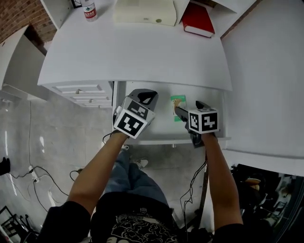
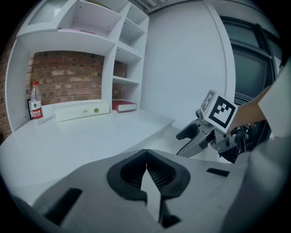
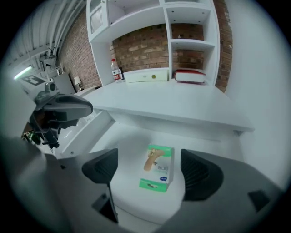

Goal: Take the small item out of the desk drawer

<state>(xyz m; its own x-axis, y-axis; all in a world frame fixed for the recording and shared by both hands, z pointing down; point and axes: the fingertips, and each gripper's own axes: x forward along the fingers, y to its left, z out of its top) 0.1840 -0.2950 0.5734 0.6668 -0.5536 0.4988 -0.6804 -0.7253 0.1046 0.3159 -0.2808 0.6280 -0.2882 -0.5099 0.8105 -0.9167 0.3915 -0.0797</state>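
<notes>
Below the white desk top (image 1: 137,52) a shallow white drawer (image 1: 154,129) stands pulled out. In it a small green and white plaster box (image 1: 178,107) lies flat. My right gripper (image 1: 180,112) points steeply down at the box, and the right gripper view shows its jaws wide open, with the box (image 3: 158,169) on the drawer floor (image 3: 129,150) between and below the pads, untouched. My left gripper (image 1: 144,98) hovers over the drawer's left part, and in its own view its pads (image 2: 146,170) meet with nothing between them.
At the back of the desk stand a water bottle (image 1: 89,9), a flat cream box (image 1: 145,10) and a red book (image 1: 198,20). A white drawer unit (image 1: 83,91) sits left of the open drawer. Cables lie on the floor (image 1: 33,175).
</notes>
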